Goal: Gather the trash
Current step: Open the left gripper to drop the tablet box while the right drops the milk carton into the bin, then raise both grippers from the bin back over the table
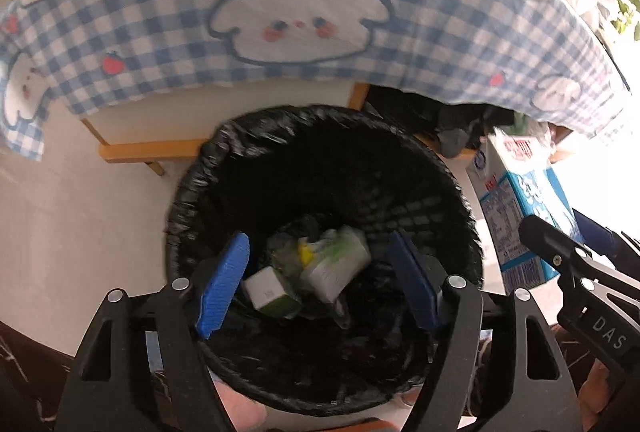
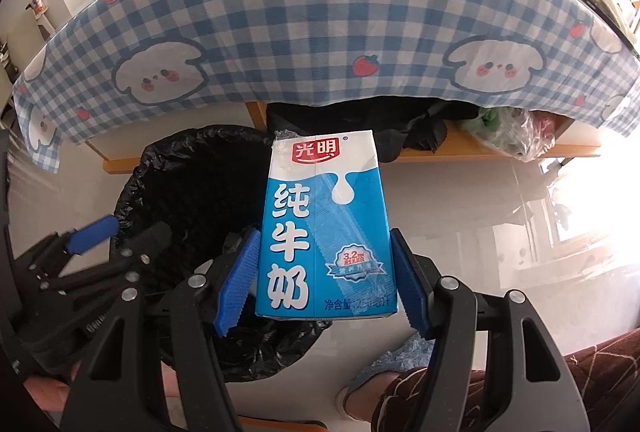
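A black mesh trash bin [image 1: 440, 191] lined with a black bag stands on the floor; inside lie several cartons and wrappers [image 1: 320, 268]. My left gripper [image 1: 320, 284] is open and empty, directly above the bin's mouth. My right gripper [image 2: 324, 276] is shut on a blue-and-white milk carton [image 2: 324, 228], held upright above the bin's right edge [image 2: 192, 183]. The carton [image 1: 516, 216] and right gripper also show at the right of the left wrist view. The left gripper [image 2: 76, 260] shows at the left of the right wrist view.
A table draped in a blue checked cloth [image 2: 320, 23] with cartoon dogs stands just behind the bin. Dark bags and a plastic bag [image 2: 516, 135] sit on a shelf under it. The person's leg and slipper [image 2: 400, 384] are at the lower right.
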### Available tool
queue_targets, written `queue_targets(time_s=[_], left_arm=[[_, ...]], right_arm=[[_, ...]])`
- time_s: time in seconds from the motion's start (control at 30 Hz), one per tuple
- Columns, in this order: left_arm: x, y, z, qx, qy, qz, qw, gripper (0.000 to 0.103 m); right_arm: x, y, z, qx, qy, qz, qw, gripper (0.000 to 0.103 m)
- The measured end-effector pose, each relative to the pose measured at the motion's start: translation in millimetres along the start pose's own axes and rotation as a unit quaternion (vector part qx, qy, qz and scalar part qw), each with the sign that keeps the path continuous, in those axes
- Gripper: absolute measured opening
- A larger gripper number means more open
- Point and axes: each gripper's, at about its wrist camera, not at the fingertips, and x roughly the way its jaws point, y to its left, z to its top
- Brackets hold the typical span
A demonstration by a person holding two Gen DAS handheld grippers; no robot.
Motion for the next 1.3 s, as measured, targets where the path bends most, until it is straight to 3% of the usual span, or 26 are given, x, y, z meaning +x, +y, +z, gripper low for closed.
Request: queue_targets(time_s=[0.1,0.37,0.6,0.93,1.0,1.3], left_arm=[[-7,11,2,-0.004,-0.012,0.01,0.9999,0.084],[-21,39,0,-0.023,-0.034,0.033,0.9986,0.096],[-28,60,-4,-0.027,-0.046,0.064,0.9965,0.097],[-31,86,-7,-0.051,-0.039,0.065,0.9958,0.097],[-30,88,-6,-0.054,-0.035,0.069,0.9955,0.097],[-45,91,5,-0.068,-0.04,0.065,0.9948,0.097]], right_arm=[[0,4,0,0.001,0.001,0.012,1.0,0.061],[11,29,-1,-0.015,0.01,0.014,1.0,0.061],[18,60,1,-0.03,0.017,0.027,0.999,0.061],[21,90,5,-0.052,0.015,0.035,0.998,0.063],[18,89,5,-0.051,0.01,0.036,0.998,0.073],[2,76,14,-0.022,-0.006,0.024,0.999,0.087]])
